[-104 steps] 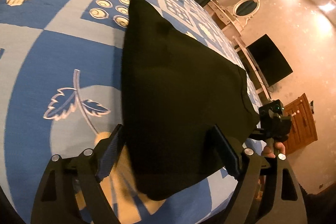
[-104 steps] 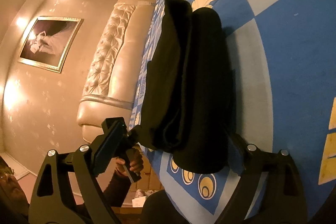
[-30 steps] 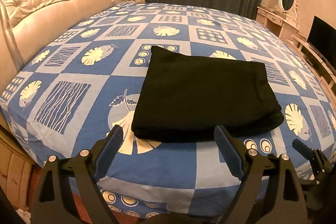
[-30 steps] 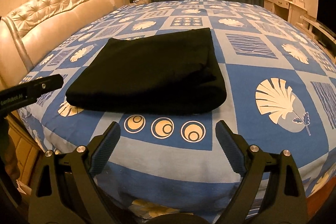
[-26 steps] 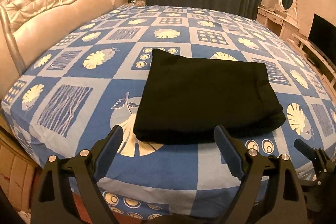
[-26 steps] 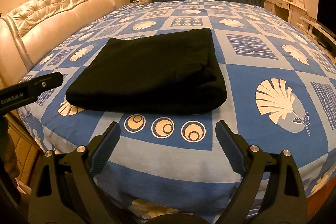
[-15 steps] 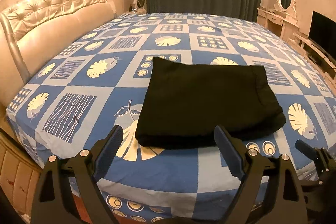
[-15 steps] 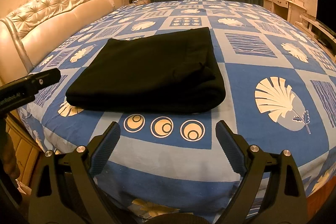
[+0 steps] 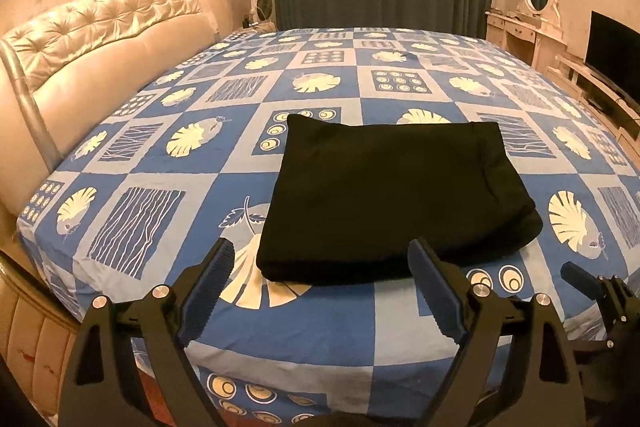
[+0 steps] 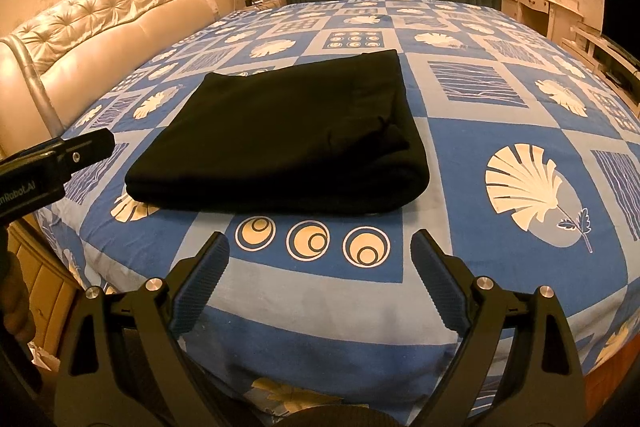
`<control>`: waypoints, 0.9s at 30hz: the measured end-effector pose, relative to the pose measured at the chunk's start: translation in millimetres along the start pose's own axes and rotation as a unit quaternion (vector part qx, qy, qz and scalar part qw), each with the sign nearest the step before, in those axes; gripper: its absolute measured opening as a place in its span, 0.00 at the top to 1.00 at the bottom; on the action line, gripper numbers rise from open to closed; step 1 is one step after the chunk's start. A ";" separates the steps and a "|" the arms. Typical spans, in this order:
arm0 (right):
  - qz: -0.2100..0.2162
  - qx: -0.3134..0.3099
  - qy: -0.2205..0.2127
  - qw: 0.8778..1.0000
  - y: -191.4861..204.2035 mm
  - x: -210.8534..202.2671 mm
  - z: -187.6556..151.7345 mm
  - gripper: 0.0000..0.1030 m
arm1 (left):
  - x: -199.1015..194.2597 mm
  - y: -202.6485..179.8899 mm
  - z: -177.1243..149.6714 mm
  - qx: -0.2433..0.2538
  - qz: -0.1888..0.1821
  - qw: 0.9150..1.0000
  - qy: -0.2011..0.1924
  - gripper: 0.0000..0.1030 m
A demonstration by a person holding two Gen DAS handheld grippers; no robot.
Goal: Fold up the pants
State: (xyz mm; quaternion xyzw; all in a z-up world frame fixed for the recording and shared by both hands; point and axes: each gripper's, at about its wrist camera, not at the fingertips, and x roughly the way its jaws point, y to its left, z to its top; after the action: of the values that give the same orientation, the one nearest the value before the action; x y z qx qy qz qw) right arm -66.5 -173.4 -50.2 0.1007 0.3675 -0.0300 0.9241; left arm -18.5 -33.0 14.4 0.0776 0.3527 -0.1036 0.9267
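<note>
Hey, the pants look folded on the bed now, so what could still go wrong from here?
The black pants lie folded near the bed's front edge; a nudge from either open gripper, left or right, might slide them toward it. The right end looks bunched and thicker, so the fold could loosen there. Reaching in again to tidy risks dragging the top layer askew.

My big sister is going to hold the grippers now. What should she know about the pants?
Left gripper: open, empty, held back from the bed's near edge.
Right gripper: open, empty, also off the pants.
Black pants: folded into a flat, neat rectangle on the blue patterned bedspread, near the front edge.
Done: the folding looks finished.
Left: probably nothing; maybe just smooth the small wrinkle at the right side.
</note>
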 end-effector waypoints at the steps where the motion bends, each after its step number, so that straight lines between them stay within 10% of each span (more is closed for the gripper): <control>1: 0.000 0.000 0.000 1.000 -0.1 0.2 0.0 0.10 | -0.4 0.1 0.0 -0.001 -0.001 1.000 0.000 0.15; 27: -0.001 0.013 -0.012 1.000 -17.1 -12.3 12.9 0.10 | 5.8 14.5 -11.7 -0.003 0.009 0.999 0.051 0.15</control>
State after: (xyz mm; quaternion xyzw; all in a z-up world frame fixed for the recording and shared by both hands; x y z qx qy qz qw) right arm -69.0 -193.0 -35.4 0.1122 0.3558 -0.0368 0.9271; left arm -18.1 -17.2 2.9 0.0827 0.3988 -0.0902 0.9088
